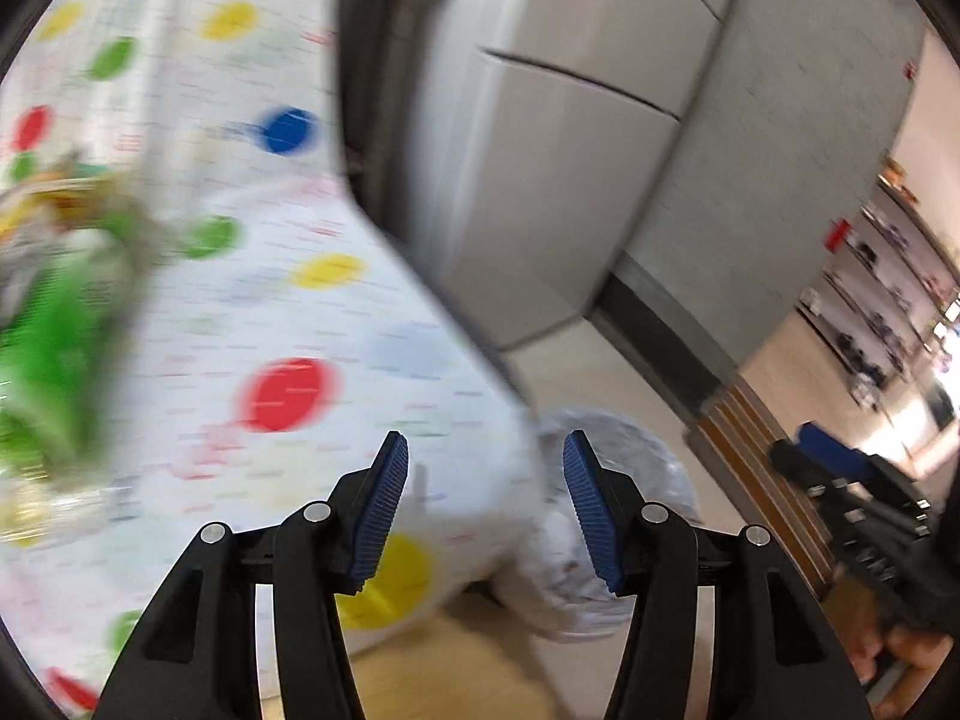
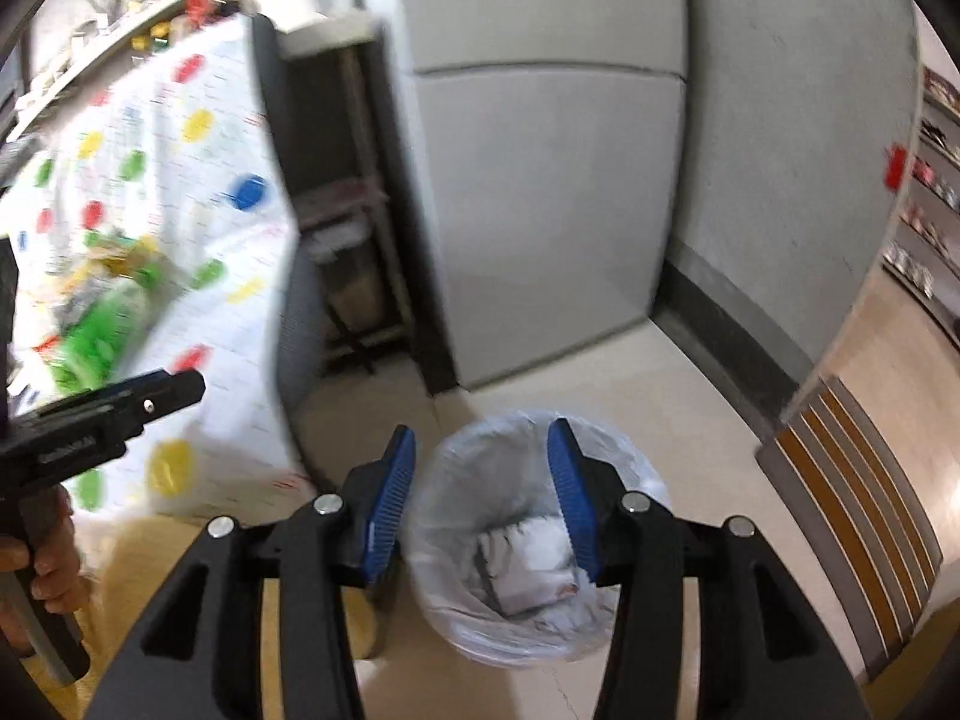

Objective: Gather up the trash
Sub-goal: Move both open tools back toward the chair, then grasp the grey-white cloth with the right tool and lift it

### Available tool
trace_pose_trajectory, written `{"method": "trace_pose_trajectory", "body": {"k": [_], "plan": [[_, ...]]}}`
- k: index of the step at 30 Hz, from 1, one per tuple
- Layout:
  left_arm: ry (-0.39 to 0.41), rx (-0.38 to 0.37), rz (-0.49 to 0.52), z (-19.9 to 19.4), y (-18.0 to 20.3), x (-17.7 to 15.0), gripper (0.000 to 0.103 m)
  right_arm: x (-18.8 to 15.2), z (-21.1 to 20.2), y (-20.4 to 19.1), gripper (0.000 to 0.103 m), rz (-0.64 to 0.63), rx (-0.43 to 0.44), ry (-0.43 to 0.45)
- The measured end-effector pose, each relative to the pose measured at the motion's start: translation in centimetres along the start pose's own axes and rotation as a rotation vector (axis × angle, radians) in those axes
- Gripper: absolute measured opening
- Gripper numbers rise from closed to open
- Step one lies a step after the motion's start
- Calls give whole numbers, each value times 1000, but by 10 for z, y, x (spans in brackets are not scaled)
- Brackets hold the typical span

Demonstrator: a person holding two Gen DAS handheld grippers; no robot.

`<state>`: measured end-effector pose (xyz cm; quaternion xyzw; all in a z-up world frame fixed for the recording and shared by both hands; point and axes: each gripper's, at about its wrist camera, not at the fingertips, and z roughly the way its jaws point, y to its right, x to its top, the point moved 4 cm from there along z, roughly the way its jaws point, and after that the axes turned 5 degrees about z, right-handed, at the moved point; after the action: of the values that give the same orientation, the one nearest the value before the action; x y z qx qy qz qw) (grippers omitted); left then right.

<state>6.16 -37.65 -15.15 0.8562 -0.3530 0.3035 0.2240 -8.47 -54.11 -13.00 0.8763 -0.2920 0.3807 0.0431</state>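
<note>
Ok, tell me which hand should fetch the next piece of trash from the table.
Left. The left hand-held gripper is open over the table's spotted cloth, near the green wrapper; the right hand-held gripper hangs over the bin.

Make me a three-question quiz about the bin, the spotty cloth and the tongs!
1. Where is the bin?
A on the table
B on the floor
C on a shelf

2. What colour are the tong pads?
A blue
B red
C white

3. How are the right tongs?
A shut on a bottle
B open, empty
C shut on paper

Answers:
1 B, it stands on the pale floor beside the spotty cloth.
2 A, both ribbed pads are blue.
3 B, the jaws stand apart above the bin with nothing between them.
</note>
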Motion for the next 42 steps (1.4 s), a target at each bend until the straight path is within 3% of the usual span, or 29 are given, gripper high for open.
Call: {"method": "trace_pose_trajectory", "body": {"k": [7, 9, 11, 18, 23, 28, 35, 42], "plan": [[24, 201, -86, -69, -99, -20, 56, 20, -10, -104, 46, -128, 192, 30], [24, 246, -121, -85, -123, -28, 61, 24, -9, -144, 46, -190, 242, 25], [25, 317, -169, -105, -158, -36, 63, 27, -7, -174, 46, -239, 271, 24], [48, 458, -310, -159, -255, -43, 63, 42, 14, -279, 48, -356, 370, -7], [67, 502, -361, -184, -303, -36, 63, 64, 30, -336, 48, -372, 418, -19], [68, 534, -353, -189, -332, -18, 63, 97, 62, -380, 48, -361, 409, -26], [75, 533, -364, -181, -368, 11, 63, 135, 117, -414, 48, -322, 357, -57], [62, 512, -368, -163, -383, 24, 63, 145, 169, -425, 47, -231, 342, -180]]}}
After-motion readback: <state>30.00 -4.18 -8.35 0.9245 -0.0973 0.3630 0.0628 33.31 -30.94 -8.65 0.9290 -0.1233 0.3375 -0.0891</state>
